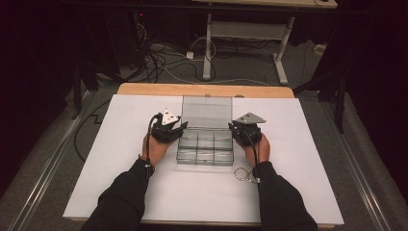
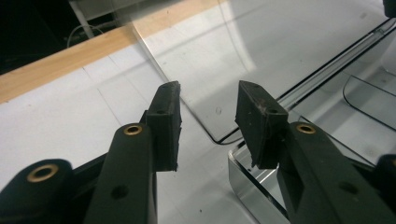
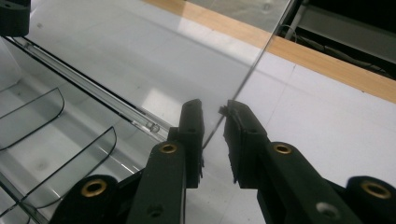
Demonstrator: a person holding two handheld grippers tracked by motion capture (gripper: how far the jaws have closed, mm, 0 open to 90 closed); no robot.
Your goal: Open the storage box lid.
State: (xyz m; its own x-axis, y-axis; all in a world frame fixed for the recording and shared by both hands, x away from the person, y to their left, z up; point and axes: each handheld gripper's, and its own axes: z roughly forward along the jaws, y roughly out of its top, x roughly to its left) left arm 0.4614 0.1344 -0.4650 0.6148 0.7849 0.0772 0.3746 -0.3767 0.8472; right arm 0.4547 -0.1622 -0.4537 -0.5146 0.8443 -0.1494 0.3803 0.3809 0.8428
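A clear plastic compartment box (image 1: pixel 205 153) lies on the white table sheet with its lid (image 1: pixel 207 111) standing open at the back. My left gripper (image 1: pixel 179 129) is at the box's left side. In the left gripper view that gripper (image 2: pixel 208 100) is open, its jaws apart over the lid's lower corner (image 2: pixel 219 135) and the box rim (image 2: pixel 243 170). My right gripper (image 1: pixel 232 127) is at the box's right side. In the right gripper view it (image 3: pixel 215 109) is open a little, with the lid's side edge (image 3: pixel 247 72) running between the jaws. The dividers (image 3: pixel 70 149) show empty compartments.
The white sheet (image 1: pixel 308 159) covers a wooden table whose far edge (image 1: pixel 206 89) shows behind the lid. A looped cable (image 1: pixel 240 174) lies by the right wrist. Beyond the table are a desk frame (image 1: pixel 250 33) and floor cables (image 1: pixel 159 57).
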